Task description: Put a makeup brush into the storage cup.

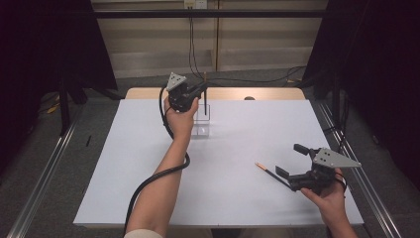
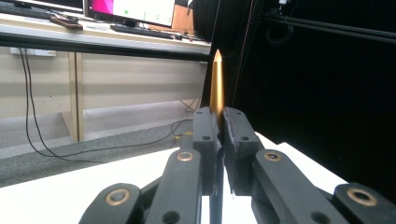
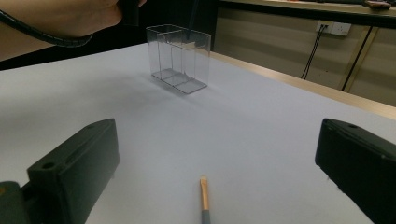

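White table (image 1: 148, 163) — left hand-held gripper (image 1: 202, 89) clamps pen (image 2: 216, 84).

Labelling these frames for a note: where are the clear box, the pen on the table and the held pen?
clear box (image 3: 180, 58), right gripper view, front wall.
pen on table (image 1: 270, 173), high view, mid shaft.
held pen (image 2: 216, 84), left gripper view, gold end.

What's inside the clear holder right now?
The clear holder looks empty, its dividers showing through. The left gripper holds a pen above it; the pen's lower end is hidden behind the jaws.
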Available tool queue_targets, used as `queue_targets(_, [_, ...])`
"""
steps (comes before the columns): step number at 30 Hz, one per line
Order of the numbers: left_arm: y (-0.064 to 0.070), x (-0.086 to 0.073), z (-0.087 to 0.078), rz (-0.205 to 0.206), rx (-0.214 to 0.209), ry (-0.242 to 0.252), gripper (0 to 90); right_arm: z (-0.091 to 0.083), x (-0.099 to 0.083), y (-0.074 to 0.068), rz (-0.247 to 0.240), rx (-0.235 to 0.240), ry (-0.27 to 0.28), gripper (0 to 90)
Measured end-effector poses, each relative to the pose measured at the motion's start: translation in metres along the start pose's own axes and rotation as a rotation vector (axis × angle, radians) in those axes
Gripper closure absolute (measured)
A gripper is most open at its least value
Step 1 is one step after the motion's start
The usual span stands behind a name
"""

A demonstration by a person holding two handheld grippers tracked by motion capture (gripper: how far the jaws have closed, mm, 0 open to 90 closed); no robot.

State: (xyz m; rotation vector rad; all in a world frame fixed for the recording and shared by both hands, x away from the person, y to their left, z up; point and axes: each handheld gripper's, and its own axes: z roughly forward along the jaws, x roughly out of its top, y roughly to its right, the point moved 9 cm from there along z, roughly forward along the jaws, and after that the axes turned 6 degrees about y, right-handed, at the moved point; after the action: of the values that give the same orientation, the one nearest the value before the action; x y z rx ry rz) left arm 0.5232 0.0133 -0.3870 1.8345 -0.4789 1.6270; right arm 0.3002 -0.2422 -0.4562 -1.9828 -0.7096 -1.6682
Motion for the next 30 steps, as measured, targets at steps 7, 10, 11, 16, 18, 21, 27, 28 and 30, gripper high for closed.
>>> queue_targets(7, [0.001,-0.001,0.001,0.003,-0.009,0.008,84.3,0.0,0.0,0.0,-0.001,0.0,0.0,0.0])
queue_targets(10, [0.001,-0.003,0.001,0.007,-0.005,0.004,84.3,0.0,0.0,-0.001,-0.004,0.004,-0.001,0.0])
queue_targets(11, [0.001,-0.003,0.001,0.01,-0.005,0.002,84.3,0.001,0.0,-0.001,-0.001,0.007,-0.001,0.0])
queue_targets(16, [0.0,-0.006,0.001,0.008,-0.004,0.004,84.3,0.001,0.0,-0.001,-0.003,0.008,-0.001,0.0])
queue_targets(18, [0.0,-0.008,0.0,0.006,-0.003,0.0,84.3,0.001,0.0,-0.001,-0.004,0.008,-0.002,0.0])
queue_targets(21, [0.0,-0.011,0.0,0.006,-0.003,-0.003,84.3,0.001,0.0,-0.001,-0.004,0.008,-0.003,0.0])
queue_targets(27, [0.001,-0.014,0.001,0.008,-0.006,-0.004,84.3,0.001,-0.001,-0.001,-0.004,0.007,-0.003,0.0])
queue_targets(28, [0.001,-0.014,0.001,0.008,-0.002,-0.003,84.3,0.001,-0.001,-0.001,-0.003,0.008,-0.003,0.0])
queue_targets(30, [0.001,-0.016,0.001,0.01,-0.006,-0.004,84.3,0.001,-0.001,-0.001,-0.004,0.008,-0.003,0.0])
